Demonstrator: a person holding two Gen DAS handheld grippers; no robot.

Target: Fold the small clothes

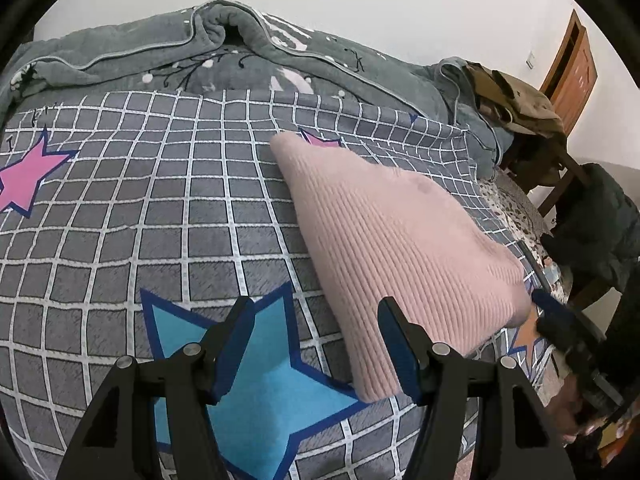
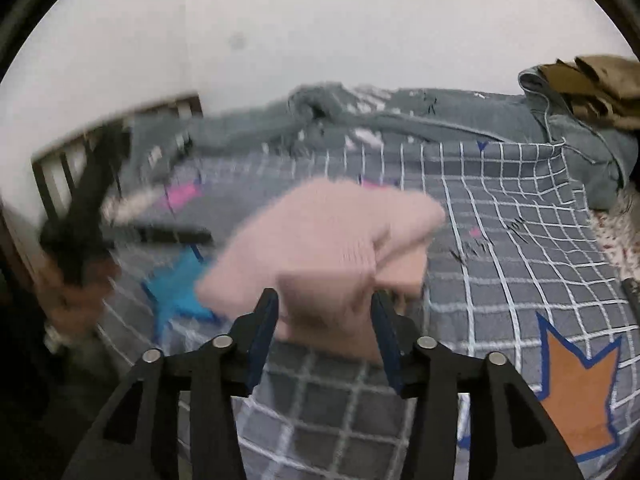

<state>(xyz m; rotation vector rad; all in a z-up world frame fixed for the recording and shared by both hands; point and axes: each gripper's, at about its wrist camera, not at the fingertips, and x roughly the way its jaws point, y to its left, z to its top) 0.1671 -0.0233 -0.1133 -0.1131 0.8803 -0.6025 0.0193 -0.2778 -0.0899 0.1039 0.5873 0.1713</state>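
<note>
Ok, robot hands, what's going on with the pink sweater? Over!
Left gripper open, empty. Right gripper jaws apart around pink sweater edge, not pinching. Sweater folded on checked bedspread. Nothing in the way.

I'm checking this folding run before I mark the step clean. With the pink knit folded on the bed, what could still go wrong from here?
1. The pink knit sits between the right gripper's parted fingers, so pulling away carelessly might snag it and undo the fold.
2. The knit's near corner lies close to the bed's edge in the left wrist view; a nudge could slide it off.
3. The left gripper stands open with one finger over the knit's edge; it might catch it.
</note>
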